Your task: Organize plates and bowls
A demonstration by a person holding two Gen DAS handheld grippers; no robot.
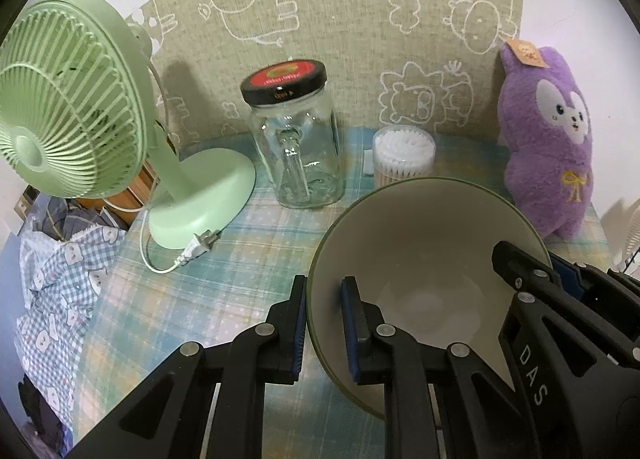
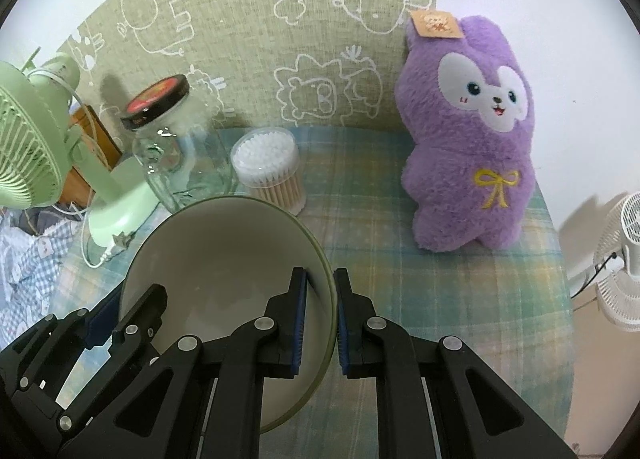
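Note:
A green bowl (image 1: 420,255) with a cream inside hangs above the checked tablecloth, held on both sides. My left gripper (image 1: 324,323) is shut on its left rim, one pad outside and one inside. In the right wrist view the same bowl (image 2: 224,255) sits at lower left, and my right gripper (image 2: 322,319) is shut on its right rim. The right gripper's black fingers (image 1: 520,271) also show across the bowl in the left wrist view. The bowl holds nothing.
On the table (image 1: 240,259) stand a green fan (image 1: 80,107) with a loose plug (image 1: 202,245), a glass jar (image 1: 298,139) with a black lid, a cotton swab tub (image 1: 404,153) and a purple plush (image 2: 472,135). A white fan (image 2: 624,255) stands beyond the right edge.

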